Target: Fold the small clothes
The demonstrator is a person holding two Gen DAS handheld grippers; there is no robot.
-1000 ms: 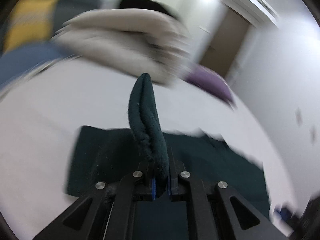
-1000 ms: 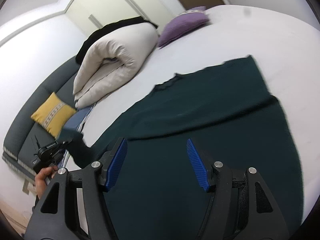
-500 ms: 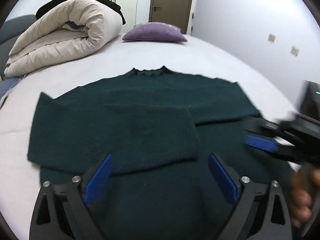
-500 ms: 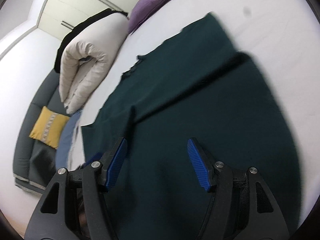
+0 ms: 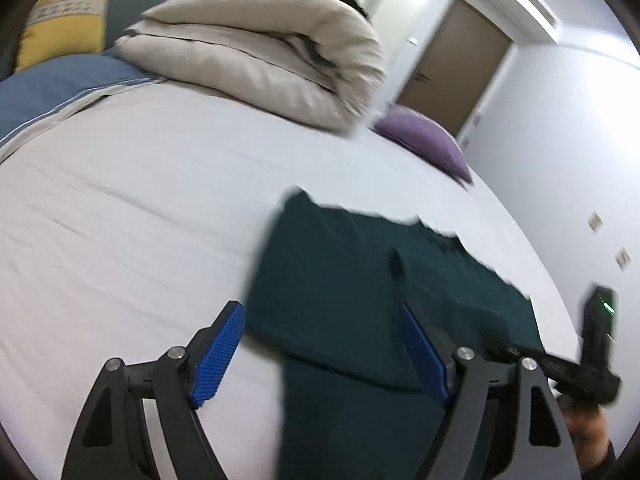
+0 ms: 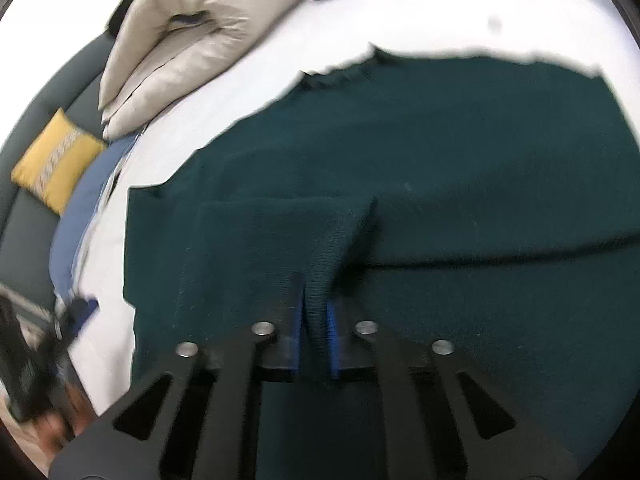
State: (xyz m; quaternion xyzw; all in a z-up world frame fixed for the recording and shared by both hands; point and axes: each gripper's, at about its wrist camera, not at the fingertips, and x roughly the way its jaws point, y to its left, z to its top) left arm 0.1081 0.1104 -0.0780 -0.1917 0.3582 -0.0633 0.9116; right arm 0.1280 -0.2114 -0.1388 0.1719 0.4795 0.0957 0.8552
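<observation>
A dark green sweater (image 6: 460,152) lies flat on the white bed (image 5: 120,208), one sleeve folded across its body. My right gripper (image 6: 314,332) is shut on the cuff end of that folded sleeve (image 6: 332,248) and lifts it slightly off the body. My left gripper (image 5: 320,356) is open and empty, over the sweater's left edge (image 5: 340,280), with the left pad (image 5: 218,354) over the sheet. The right gripper's body shows in the left wrist view (image 5: 588,364).
A rolled beige duvet (image 5: 260,56) and a purple pillow (image 5: 424,144) lie at the far end of the bed. A yellow cushion (image 6: 56,164) sits on a grey sofa beside the bed, with blue bedding (image 5: 48,84) near it.
My left gripper let go of the sleeve, opened and swung left. My right gripper, open before, has closed on the folded sleeve's end.
</observation>
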